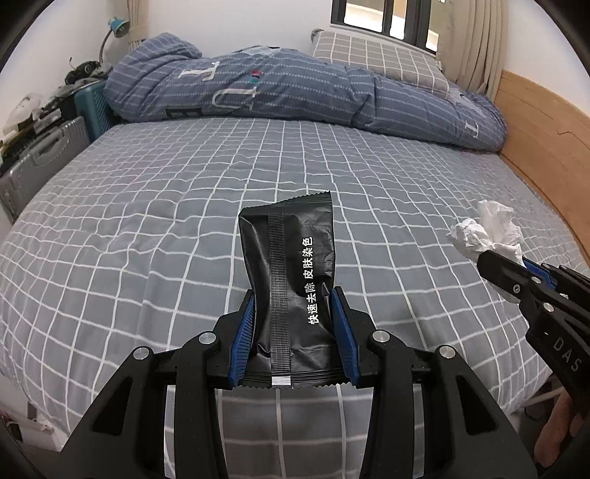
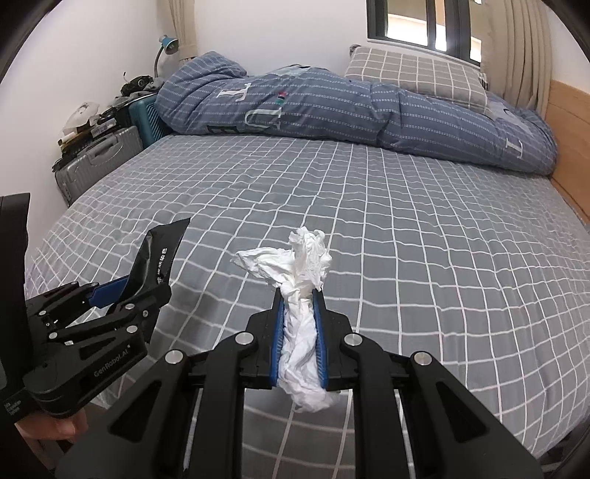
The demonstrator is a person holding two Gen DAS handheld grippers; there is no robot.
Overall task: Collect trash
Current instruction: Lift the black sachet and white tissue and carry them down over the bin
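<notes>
Above the bed (image 1: 147,206), left gripper (image 1: 295,294) clamps wrapper (image 1: 291,258); right gripper (image 2: 299,294) clamps tissue (image 2: 298,265).

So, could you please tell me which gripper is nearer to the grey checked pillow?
Right, probably. The pillow lies at the bed's far right by the wooden headboard; the right gripper, holding the tissue, is on that side. The left gripper, holding the black wrapper, is further left.

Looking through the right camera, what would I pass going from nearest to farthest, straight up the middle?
Right tool → tissue → checked sheet → blue duvet → pillow → window.
</notes>
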